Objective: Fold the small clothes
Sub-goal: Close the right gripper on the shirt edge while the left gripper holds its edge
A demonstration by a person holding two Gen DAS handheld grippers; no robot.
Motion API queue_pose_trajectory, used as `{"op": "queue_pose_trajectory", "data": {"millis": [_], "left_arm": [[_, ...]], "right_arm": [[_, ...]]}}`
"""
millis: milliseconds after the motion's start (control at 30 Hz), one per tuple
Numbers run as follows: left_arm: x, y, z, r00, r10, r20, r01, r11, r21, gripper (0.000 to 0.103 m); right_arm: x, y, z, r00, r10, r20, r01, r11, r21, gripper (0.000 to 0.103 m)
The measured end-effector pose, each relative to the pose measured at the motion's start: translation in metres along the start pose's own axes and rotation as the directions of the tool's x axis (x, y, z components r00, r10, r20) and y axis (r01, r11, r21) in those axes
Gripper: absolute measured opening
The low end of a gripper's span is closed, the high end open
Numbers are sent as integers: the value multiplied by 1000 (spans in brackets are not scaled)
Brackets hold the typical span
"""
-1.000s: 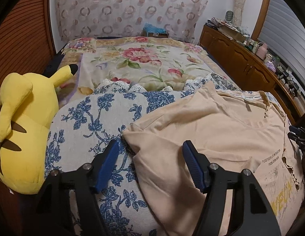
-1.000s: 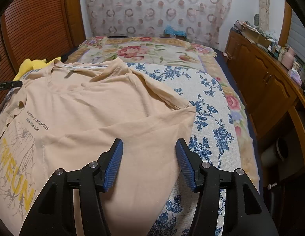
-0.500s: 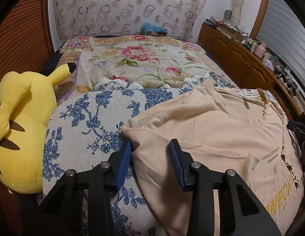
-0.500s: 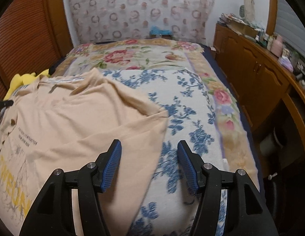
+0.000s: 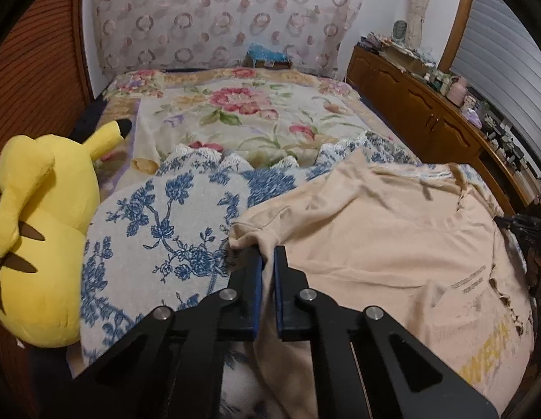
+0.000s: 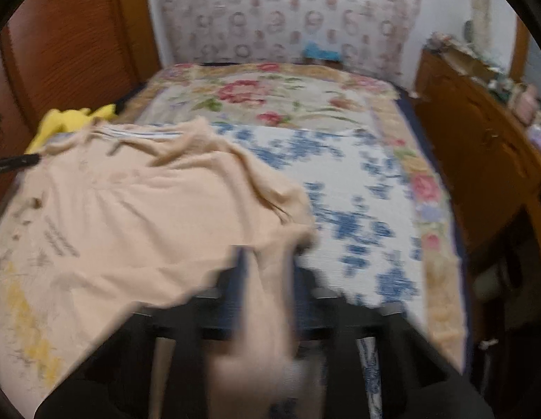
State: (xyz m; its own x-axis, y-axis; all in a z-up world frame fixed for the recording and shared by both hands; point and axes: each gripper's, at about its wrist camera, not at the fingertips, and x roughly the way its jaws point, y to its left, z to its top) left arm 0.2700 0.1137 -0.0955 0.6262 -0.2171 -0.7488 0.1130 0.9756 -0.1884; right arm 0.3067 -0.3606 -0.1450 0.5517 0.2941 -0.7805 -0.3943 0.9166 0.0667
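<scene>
A beige T-shirt [image 5: 392,244] with a yellow print lies face up on the blue-flowered cover [image 5: 158,230]. In the left wrist view my left gripper [image 5: 267,262] is at the shirt's left sleeve. Its jaws are closing tight, and the blue pads pinch a bunched fold of sleeve fabric. The right wrist view is blurred by motion. There the T-shirt [image 6: 130,209] spreads to the left, and my right gripper [image 6: 268,265] has its jaws closing on the right sleeve, with a strip of beige cloth running between the fingers.
A yellow plush toy [image 5: 36,216] sits at the left edge of the bed. A pink-flowered blanket [image 5: 256,115] covers the far half. A cluttered wooden cabinet [image 5: 427,115] runs along the right side, and a slatted wooden panel [image 5: 36,70] stands on the left.
Both grippers have gone from wide open to closed on the shirt's sleeves. Each sleeve edge is now bunched up between the pads. The right view has become blurred.
</scene>
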Motion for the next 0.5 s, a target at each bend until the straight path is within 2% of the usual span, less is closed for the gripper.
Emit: {"op": "queue_pose_trajectory", "data": {"millis": [100, 200, 300, 500], "left_arm": [[-28, -23, -4, 998, -45, 47, 43, 998, 50, 3], [-53, -38, -9, 995, -62, 82, 55, 995, 79, 3], [-78, -45, -18, 990, -80, 114, 70, 993, 92, 3], [-112, -47, -42, 985, -78, 155, 64, 993, 97, 3]], "right_arm": [[-4, 8, -1, 1000, -19, 9, 19, 1000, -9, 5], [-27, 20, -3, 997, 11, 75, -11, 1000, -1, 5], [-58, 34, -7, 988, 37, 149, -35, 999, -17, 5], [-107, 59, -20, 971, 58, 232, -46, 997, -59, 5]]}}
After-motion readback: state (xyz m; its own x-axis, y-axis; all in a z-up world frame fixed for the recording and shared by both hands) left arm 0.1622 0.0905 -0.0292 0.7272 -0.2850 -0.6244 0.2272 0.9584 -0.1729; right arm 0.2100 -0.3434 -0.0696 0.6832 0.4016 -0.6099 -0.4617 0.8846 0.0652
